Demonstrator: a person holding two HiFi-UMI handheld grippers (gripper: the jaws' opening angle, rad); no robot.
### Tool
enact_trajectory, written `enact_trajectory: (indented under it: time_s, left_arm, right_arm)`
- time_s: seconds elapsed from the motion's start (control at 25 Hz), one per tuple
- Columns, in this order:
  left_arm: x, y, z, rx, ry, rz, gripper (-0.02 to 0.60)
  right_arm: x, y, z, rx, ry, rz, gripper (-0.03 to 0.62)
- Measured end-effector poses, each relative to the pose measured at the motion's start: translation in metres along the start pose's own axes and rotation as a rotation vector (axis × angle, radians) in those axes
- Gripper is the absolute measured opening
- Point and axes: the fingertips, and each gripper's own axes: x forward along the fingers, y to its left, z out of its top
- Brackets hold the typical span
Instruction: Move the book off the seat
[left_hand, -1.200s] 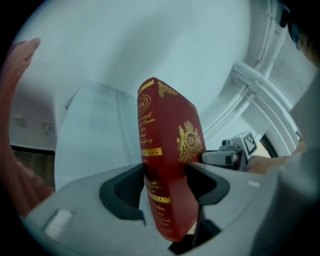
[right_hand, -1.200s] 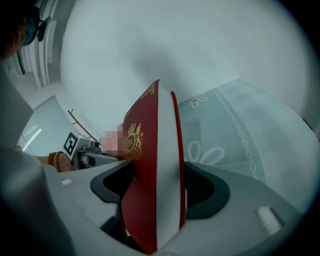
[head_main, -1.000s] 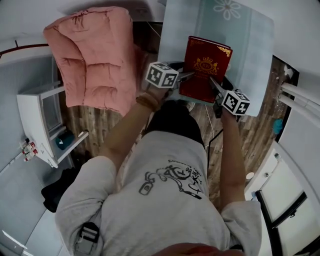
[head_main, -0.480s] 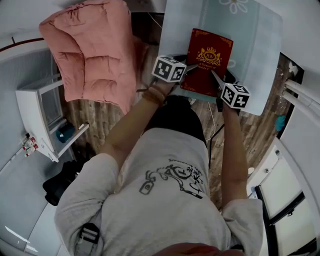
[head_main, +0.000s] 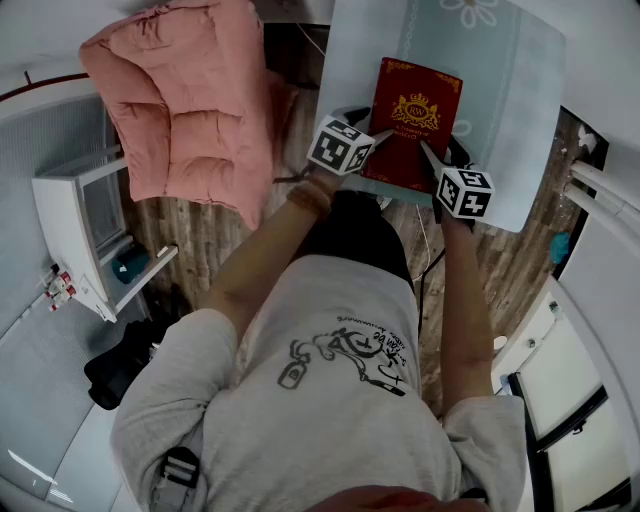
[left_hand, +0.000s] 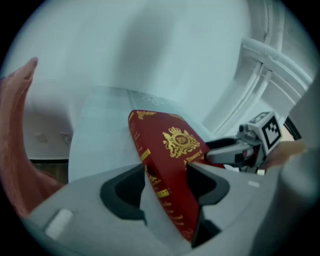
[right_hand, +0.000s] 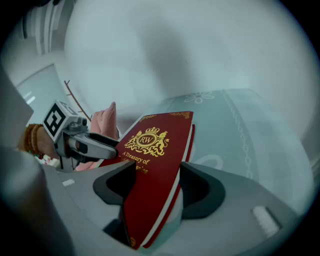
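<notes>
Over the near edge of the surface (head_main: 510, 90), you have the book (head_main: 412, 125) caught between both tools, one at each near corner. Your left tool (left_hand: 167, 170) is closed partway on the spine side, with its pads pressing on the red cover. Your right tool (right_hand: 155, 170) is closed about as far on the page side and grips the cover and pages together. Neither tool holds anything else.

The book is well clear of the seat (head_main: 190, 110), the pink cushioned chair off to your left, and nothing lies on its cushions. As far as the task goes, I judge the main part done, since the book is off the seat and over the flowered cloth (head_main: 470, 40). It sits tilted, with the near end raised in your tools and the far end low toward the cloth. I cannot tell whether that far edge touches the cloth.

What looks to be left is to lay the book flat on the surface, far enough in that it does not overhang the floor (head_main: 505, 270), and then to spread both tools and draw them away.

No container takes part here. The only thing of the kind is a white shelf unit (head_main: 90, 240) at your far left. Something teal (head_main: 130, 266) sits in it, too small to name.
</notes>
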Motion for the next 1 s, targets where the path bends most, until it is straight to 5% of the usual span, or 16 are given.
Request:
enact_trajectory:
  time_s: [0.36, 0.44, 0.6, 1.0]
  left_arm:
    - [-0.055, -0.043, 0.028, 0.095, -0.131, -0.042, 0.201]
    - [-0.074, -0.064, 0.047, 0.127, -0.208, -0.084, 0.137]
    - [-0.12, -0.107, 0.088, 0.16, -0.379, -0.157, 0.005]
    - [-0.214, -0.178, 0.159, 0.32, -0.605, -0.207, 0.003]
  right_arm:
    - [-0.063, 0.019, 0.05, -0.261, -0.117, -0.091, 0.155]
    - [-0.083, 0.033, 0.066, -0.288, -0.165, -0.074, 0.076]
    - [-0.127, 0.071, 0.099, -0.331, -0.259, -0.035, 0.016]
    - [-0.228, 0.166, 0.181, -0.364, -0.465, 0.066, 0.006]
